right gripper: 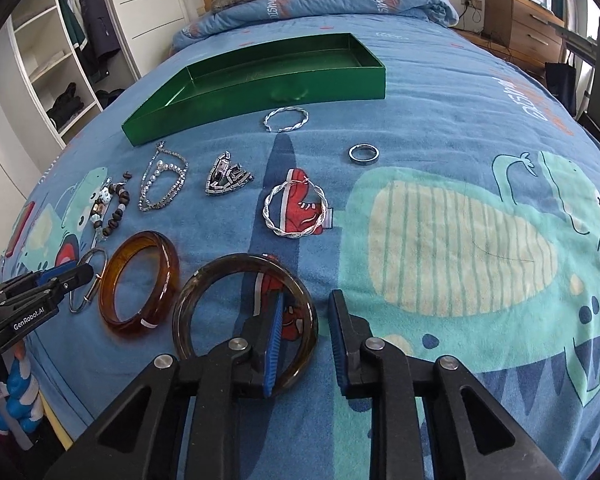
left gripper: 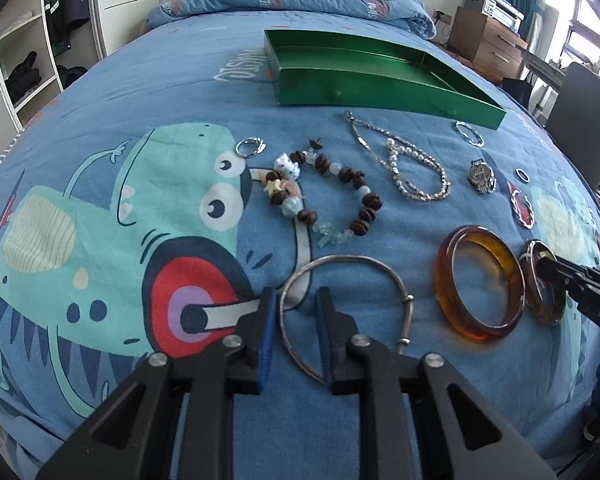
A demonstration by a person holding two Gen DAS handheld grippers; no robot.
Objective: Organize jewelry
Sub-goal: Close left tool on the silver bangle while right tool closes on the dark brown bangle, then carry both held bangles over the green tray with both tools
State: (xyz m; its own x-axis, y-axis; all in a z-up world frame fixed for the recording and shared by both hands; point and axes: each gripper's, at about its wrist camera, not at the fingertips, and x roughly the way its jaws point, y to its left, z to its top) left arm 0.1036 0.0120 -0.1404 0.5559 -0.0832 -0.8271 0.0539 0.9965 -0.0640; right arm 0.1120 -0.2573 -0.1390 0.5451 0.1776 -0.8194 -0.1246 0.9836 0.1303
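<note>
On the blue cartoon-print bedspread (left gripper: 140, 80), the jewelry lies spread in loose rows in front of a green tray (left gripper: 364, 76) that sits farther up the bed. At the left, the left gripper (left gripper: 298, 312) has its fingers apart, straddling the near-left rim of a thin silver bangle (left gripper: 342, 312) without clamping it. Beyond it lie a small silver ring (left gripper: 251, 147), a wooden bead bracelet (left gripper: 332, 196) and a silver chain necklace (left gripper: 404, 164). To the right rests an amber bangle (left gripper: 480, 282), with a wristwatch (left gripper: 481, 176) farther back. Next, the right gripper (right gripper: 306, 336) is also spread open, one finger inside a dark brown bangle (right gripper: 244, 320) and the other outside, over its right rim. Beyond it lie a twisted silver hoop (right gripper: 296, 210), a second twisted hoop (right gripper: 286, 119) just near the tray, and a plain metal ring (right gripper: 363, 154) farther right.
</note>
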